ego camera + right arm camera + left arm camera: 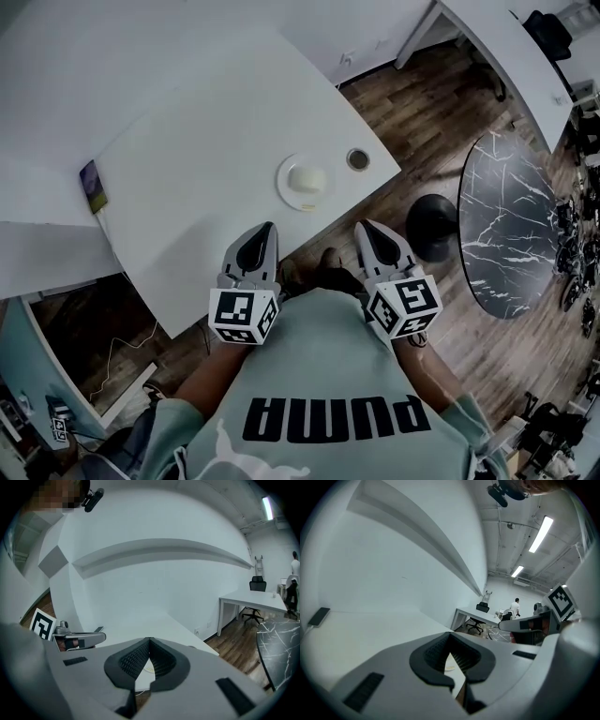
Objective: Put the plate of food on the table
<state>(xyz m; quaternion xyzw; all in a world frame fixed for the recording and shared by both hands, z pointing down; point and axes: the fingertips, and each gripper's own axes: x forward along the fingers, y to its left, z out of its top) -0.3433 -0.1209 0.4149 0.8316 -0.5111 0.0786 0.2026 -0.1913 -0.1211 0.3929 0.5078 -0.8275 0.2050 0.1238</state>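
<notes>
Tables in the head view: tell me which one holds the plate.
The large white table on the left: the plate lies near its front edge. The black marble table on the right and the far desk show none.

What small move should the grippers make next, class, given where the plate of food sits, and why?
Probably just lower both grippers away. The plate of food already rests on the white table, near its edge, and the left gripper and right gripper are shut, empty and short of it.

A phone (92, 187) lies at centre left; a small round container (357, 159) sits above centre. At right, a black stool (432, 226) stands beside a dark marbled tabletop (511, 225) on wooden floor (422, 103).
</notes>
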